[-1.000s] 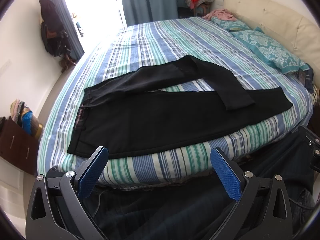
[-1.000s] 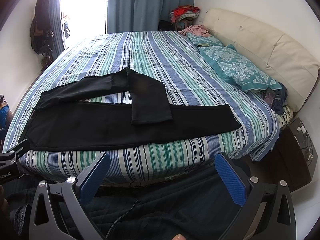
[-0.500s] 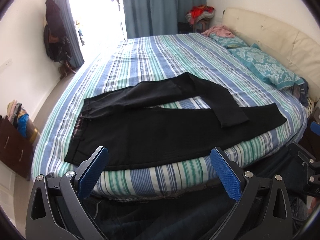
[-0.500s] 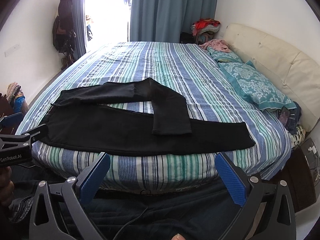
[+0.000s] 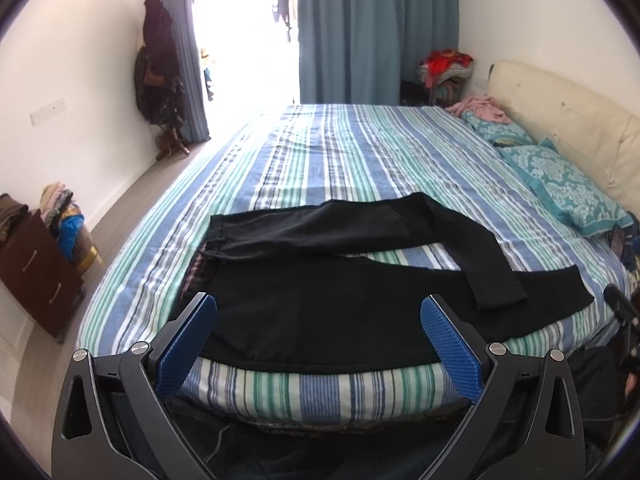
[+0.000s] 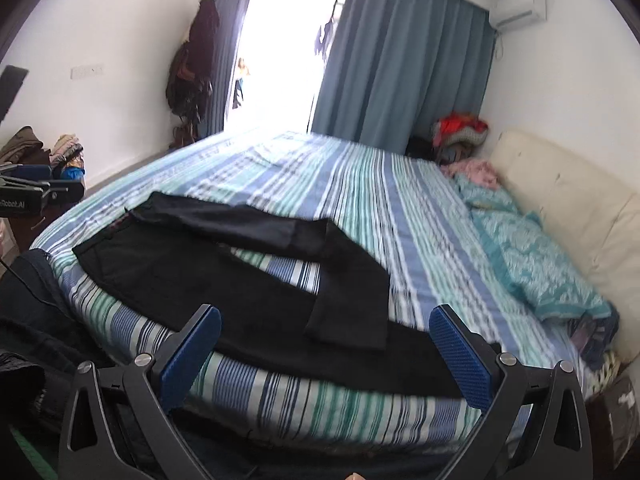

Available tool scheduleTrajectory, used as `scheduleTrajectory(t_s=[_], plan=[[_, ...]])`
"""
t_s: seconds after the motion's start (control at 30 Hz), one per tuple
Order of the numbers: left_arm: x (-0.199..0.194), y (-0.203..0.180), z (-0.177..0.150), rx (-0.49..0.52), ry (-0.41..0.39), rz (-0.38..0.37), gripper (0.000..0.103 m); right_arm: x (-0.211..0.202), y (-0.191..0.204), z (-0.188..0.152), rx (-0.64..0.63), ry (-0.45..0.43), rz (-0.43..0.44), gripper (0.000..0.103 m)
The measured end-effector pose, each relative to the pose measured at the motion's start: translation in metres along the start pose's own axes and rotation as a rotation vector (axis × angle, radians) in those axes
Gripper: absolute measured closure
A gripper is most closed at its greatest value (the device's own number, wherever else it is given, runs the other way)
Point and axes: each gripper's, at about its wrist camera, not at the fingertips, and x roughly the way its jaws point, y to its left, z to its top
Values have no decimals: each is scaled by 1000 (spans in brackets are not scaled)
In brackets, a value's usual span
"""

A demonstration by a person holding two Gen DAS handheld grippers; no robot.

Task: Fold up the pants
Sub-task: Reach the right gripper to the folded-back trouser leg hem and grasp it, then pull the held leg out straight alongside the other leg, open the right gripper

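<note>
pants (image 5: 320,312): black matt cloth
bedsheet (image 5: 360,160): striped woven cloth
headboard (image 5: 568,120): cream padded, leather-like
gripper pads (image 5: 452,344): blue, textured
drawer unit (image 5: 36,276): dark wood

Only readable text: white lettering "eRobot.AI" on the black body of the left gripper (image 6: 28,196), seen at the far left edge of the right wrist view, well left of and above the right gripper's (image 6: 325,354) jaws; first letters cut off by the frame edge. Left wrist view: no legible text, labels or nos. Wall plate, AC unit, bedding, pants: no readable marks.
</note>
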Motion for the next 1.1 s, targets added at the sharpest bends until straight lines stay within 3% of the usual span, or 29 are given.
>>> scheduleTrajectory(t_s=[0.03,0.07,0.1,0.17,0.2,0.37,0.43,0.57,0.6,0.63,0.67,0.7,0.9,1.1], plan=[[2,3,-2,-13,5,8,1,2,-7,5,-30,-72,20,0],[5,4,-5,-22,14,14,1,17,-13,8,-56,-78,45,0],[9,5,-7,-29,31,18,1,42,-15,7,-85,-18,74,0],[14,3,-14,-30,62,18,1,110,-15,-15,-151,236,105,0],[15,2,-17,-27,71,15,1,133,-13,-30,-178,283,119,5],[24,-1,-23,-10,106,39,1,206,6,-79,-258,398,306,15],[31,1,-23,-22,130,40,1,233,5,-89,-229,434,317,25],[44,2,-23,-27,164,53,1,276,7,-109,-274,518,296,31],[48,1,-23,-22,174,59,1,280,5,-111,-271,521,317,37],[51,0,-24,-17,184,64,1,280,1,-109,-261,513,317,63],[54,-1,-24,-14,193,67,1,280,-3,-105,-263,516,296,79],[57,-2,-24,-13,200,67,1,278,-6,-98,-280,513,239,88],[87,-21,-18,31,247,49,1,265,-87,-22,-237,340,-46,91],[108,-47,-1,69,249,14,1,331,-195,30,-253,317,-300,91]])
